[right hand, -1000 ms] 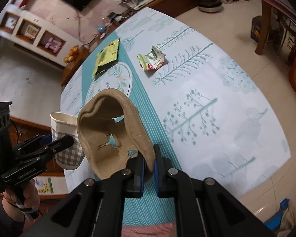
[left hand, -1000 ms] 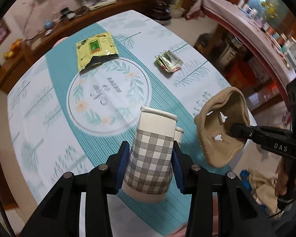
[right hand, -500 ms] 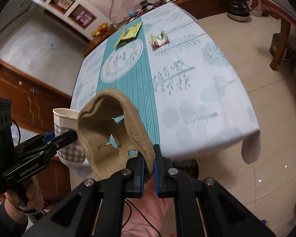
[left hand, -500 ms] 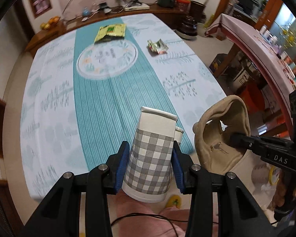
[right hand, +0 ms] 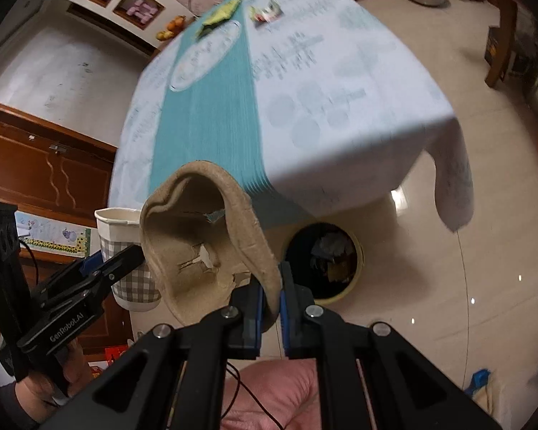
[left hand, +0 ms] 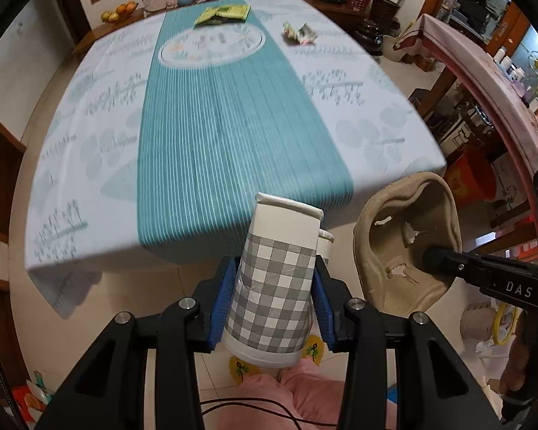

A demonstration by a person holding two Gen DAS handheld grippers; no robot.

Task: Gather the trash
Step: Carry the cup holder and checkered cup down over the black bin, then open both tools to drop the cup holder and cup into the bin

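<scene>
Withdrawn past the cloth-covered worktop (left hand: 233, 114) edge since earlier. Left tongs (left hand: 270, 288) partly open, clamping grey-checked paper cups (left hand: 276, 283). Right tongs (right hand: 270, 295) nearly closed, pinching torn brown pulp tray (right hand: 204, 243).

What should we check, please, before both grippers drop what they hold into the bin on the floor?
1. Left gripper shut on the checked paper cup: ok.
2. Right gripper pinching the rim of the brown pulp tray: ok.
3. Bin open and in view past the table edge: ok; it already holds some trash.
4. Tray directly above the bin mouth: not ok; it hangs to the left of it in the right wrist view.
5. Cup above the bin: cannot tell; the left wrist view does not show the bin.
6. Table cleared: not ok; a yellow-green packet and a crumpled wrapper remain.
</scene>
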